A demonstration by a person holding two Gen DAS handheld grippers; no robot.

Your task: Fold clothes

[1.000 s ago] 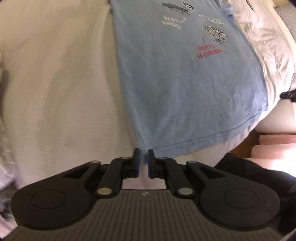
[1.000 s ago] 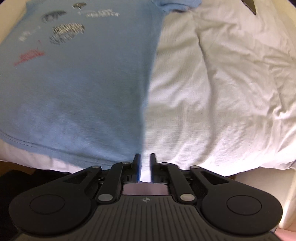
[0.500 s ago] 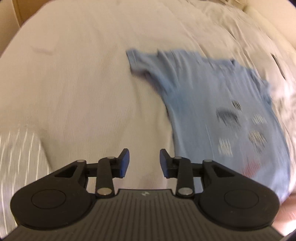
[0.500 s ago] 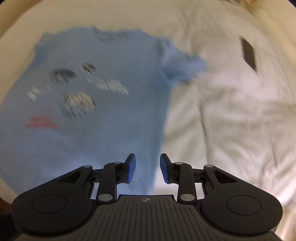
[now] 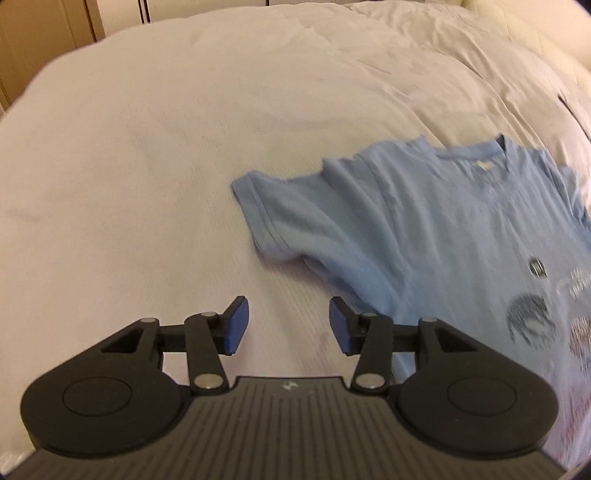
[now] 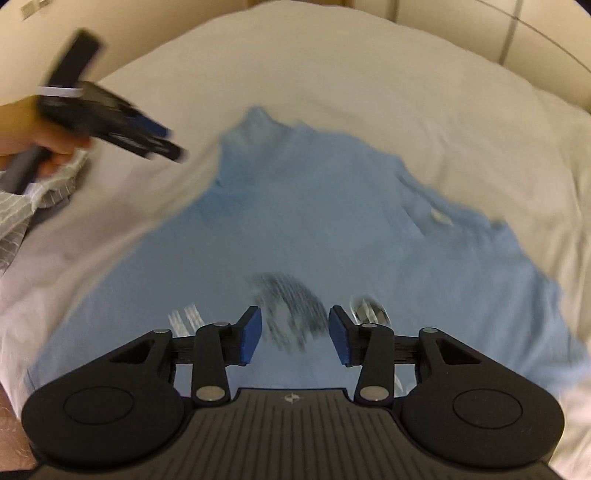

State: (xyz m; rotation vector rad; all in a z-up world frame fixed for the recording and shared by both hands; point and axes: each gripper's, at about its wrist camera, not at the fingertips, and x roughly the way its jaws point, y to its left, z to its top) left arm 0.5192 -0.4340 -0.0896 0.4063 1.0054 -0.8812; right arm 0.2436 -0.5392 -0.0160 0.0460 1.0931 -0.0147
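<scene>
A light blue T-shirt with a printed front lies flat, print up, on a white bed cover. In the left wrist view its left sleeve spreads just ahead and right of my left gripper, which is open, empty and over bare bed cover. In the right wrist view the shirt fills the middle. My right gripper is open and empty above the printed chest. The left gripper also shows in the right wrist view, hand-held, at upper left beyond the shirt's sleeve.
A grey striped garment lies at the left edge of the bed. A dark flat object lies on the cover at far right. Wooden cabinet doors stand behind the bed.
Both grippers let go of the shirt's hem, opened, and moved up along the shirt toward the sleeves and chest. The views now look toward the collar end.
</scene>
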